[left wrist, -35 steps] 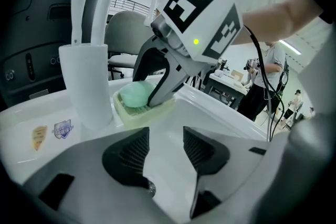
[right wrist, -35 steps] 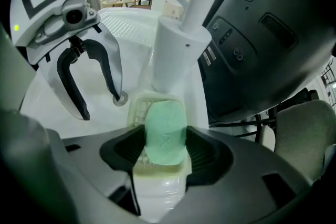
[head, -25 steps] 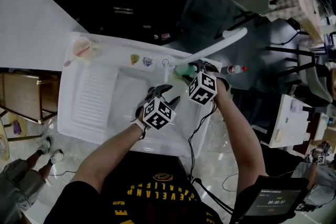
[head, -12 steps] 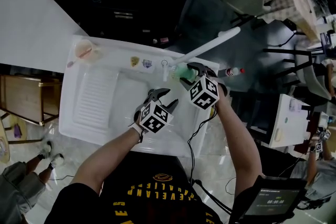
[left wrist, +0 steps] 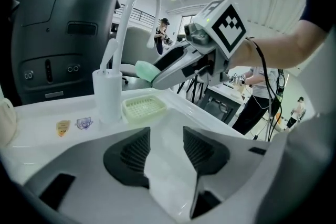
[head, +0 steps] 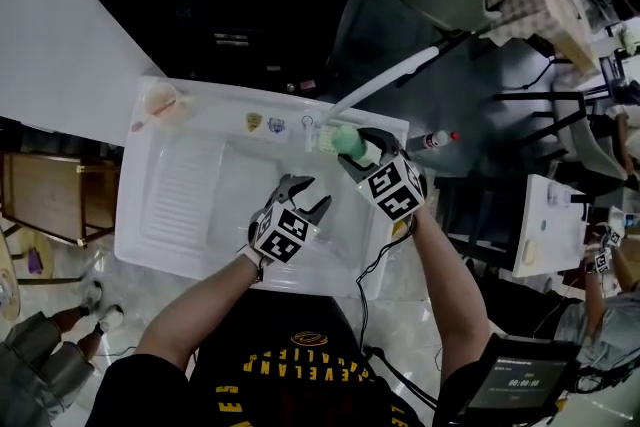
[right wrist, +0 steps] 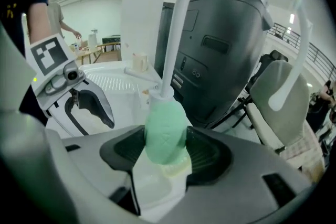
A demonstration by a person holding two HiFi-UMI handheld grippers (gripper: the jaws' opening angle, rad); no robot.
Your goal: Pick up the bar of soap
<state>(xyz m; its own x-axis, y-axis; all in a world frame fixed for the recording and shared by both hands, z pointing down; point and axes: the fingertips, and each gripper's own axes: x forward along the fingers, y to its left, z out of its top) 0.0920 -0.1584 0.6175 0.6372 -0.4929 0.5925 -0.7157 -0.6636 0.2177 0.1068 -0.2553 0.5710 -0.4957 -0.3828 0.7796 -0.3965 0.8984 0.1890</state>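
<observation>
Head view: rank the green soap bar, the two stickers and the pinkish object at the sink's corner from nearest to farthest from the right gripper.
1. The green soap bar, held between the right gripper's fingers.
2. The two stickers, on the back rim of the sink, to the gripper's left.
3. The pinkish object, in the far-left back corner.

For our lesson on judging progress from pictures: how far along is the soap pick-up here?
Done: the right gripper is shut on the pale green oval bar of soap, which hangs clear above the pale slotted soap dish. In hand: the lift. The left gripper is open and empty over the white plastic sink. Left: little, perhaps only carrying it away.
</observation>
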